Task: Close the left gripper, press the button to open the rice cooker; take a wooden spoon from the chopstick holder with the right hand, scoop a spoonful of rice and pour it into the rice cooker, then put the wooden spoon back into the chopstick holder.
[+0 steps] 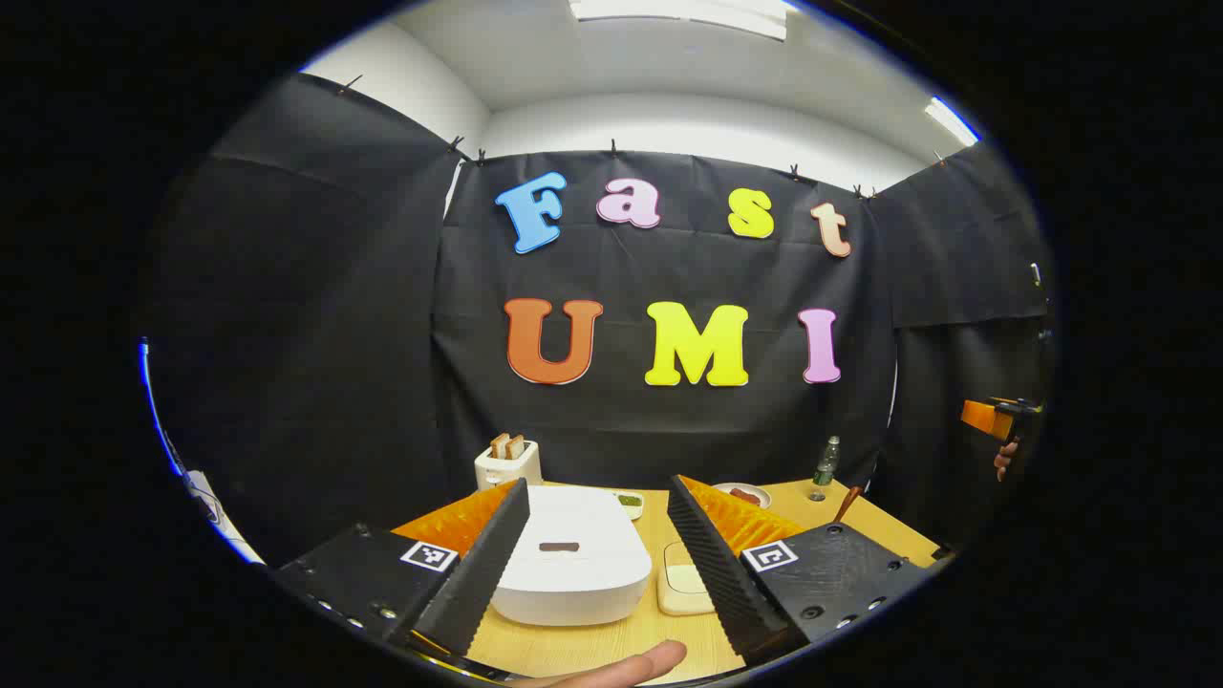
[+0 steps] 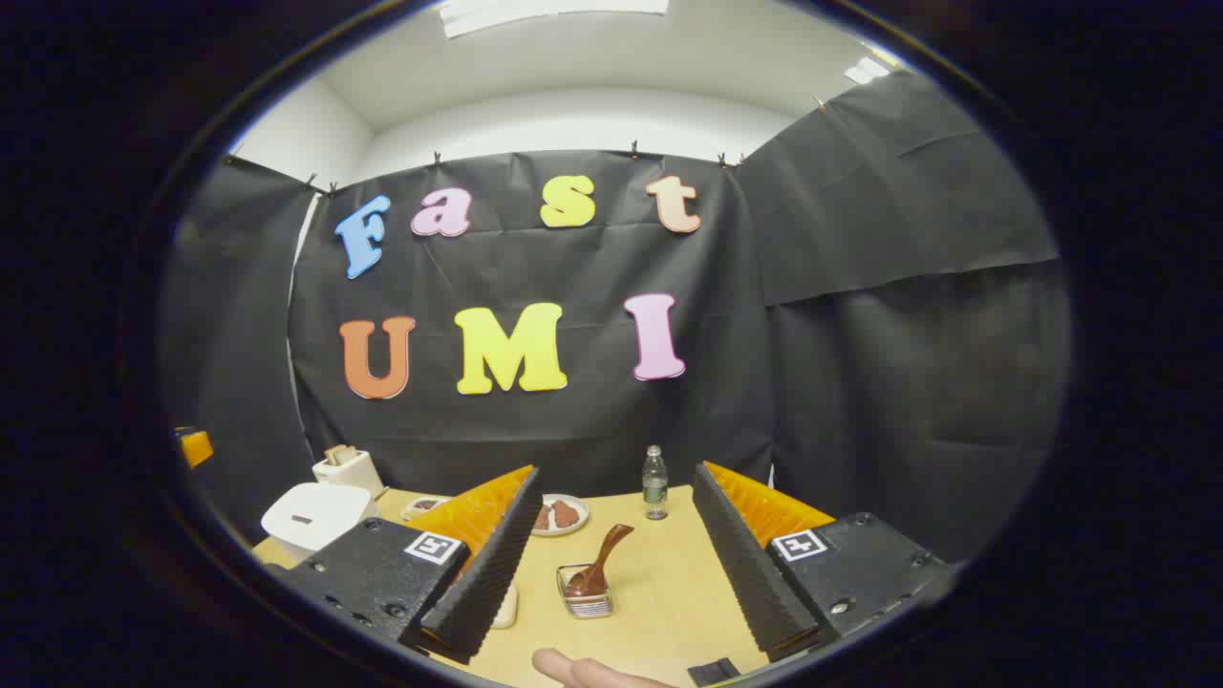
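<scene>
White rice cooker [image 1: 571, 564] sits lid-down at lower centre, framed between the parted fingers of the left gripper [image 1: 597, 564], presumably lining up the button press. Right gripper [image 2: 611, 573] gapes too, aimed at wooden spoon [image 2: 602, 564] leaning in chopstick holder [image 2: 585, 600], lower centre

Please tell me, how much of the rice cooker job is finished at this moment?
Nothing looks done yet. The rice cooker has its lid down, and the left gripper is open in front of it, not closed for pressing the button. The wooden spoon stands in the chopstick holder, and the right gripper is open and holds nothing. Left: closing, pressing, scooping rice, pouring, returning the spoon.
</scene>
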### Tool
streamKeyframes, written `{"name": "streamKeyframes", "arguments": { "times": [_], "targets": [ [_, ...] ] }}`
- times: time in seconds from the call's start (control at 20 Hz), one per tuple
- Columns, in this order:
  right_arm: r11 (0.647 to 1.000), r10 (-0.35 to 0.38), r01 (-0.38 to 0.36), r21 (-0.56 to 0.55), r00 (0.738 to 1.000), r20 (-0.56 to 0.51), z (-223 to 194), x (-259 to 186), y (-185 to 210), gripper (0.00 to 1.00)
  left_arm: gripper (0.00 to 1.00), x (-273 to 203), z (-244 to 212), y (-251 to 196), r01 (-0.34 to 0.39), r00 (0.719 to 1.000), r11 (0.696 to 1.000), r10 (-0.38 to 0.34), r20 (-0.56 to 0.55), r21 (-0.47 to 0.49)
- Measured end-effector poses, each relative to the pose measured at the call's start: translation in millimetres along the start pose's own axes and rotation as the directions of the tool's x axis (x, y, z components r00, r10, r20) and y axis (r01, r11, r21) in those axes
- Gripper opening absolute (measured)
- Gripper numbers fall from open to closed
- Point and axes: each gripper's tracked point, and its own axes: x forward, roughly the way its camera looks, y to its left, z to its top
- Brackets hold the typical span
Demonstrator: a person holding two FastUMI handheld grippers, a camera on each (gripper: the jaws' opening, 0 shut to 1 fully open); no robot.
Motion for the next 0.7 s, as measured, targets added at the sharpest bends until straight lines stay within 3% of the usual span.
{"name": "streamKeyframes", "arguments": {
  "times": [0.35,0.5,0.7],
  "targets": [
    [1.0,0.011,-0.01,0.023,0.999,-0.03,-12,0,-14,1.0,0.93,3,-10,-12,0.025,1.0,0.998,-0.024,-0.013,0.051],
    [1.0,0.016,-0.015,0.026,1.0,-0.02,-14,0,-20,1.0,0.93,1,-16,-28,0.074,0.997,0.996,-0.072,-0.025,0.056],
    [0.999,0.019,-0.018,0.045,1.0,-0.022,-20,1,-30,1.0,0.94,4,-18,-30,0.071,0.997,0.996,-0.069,-0.025,0.061]
  ]
}}
